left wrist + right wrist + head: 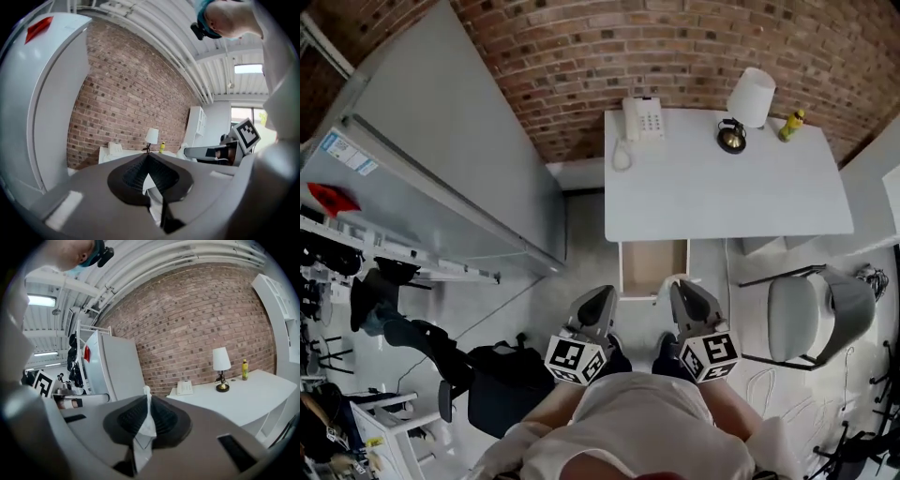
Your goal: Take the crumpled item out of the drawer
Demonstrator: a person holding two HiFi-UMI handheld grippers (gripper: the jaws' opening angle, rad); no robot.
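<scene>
- One scrap of white paper (146, 426) is the task's thing. It sits pinched between the jaws of my right gripper (146, 398), with the pads pressed on it from both sides.
- Its long axis runs along the seam of the jaws. A thin twisted tip pokes out past the fingertips, and the wider crumpled part lies back toward the throat.
- My left gripper (148, 155) has its jaws pressed together at the tips, and I see nothing held in them.
- In the head view the drawer (653, 267) stands pulled out under the desk (722, 197), straight ahead of both grippers. Its tan floor looks bare.
- My right gripper looks down on the desk top, so I judge the paper is lifted clear of the drawer. It lies near the drawer's front right corner, on my side.
- The right hand is on the paper, and the left hangs beside it, apart.
- As I judge it, the taking-out is as good as done. Any further carry turns on the desk lying ahead of the right jaws, and on a thin pinch that could let the scrap slip.
</scene>
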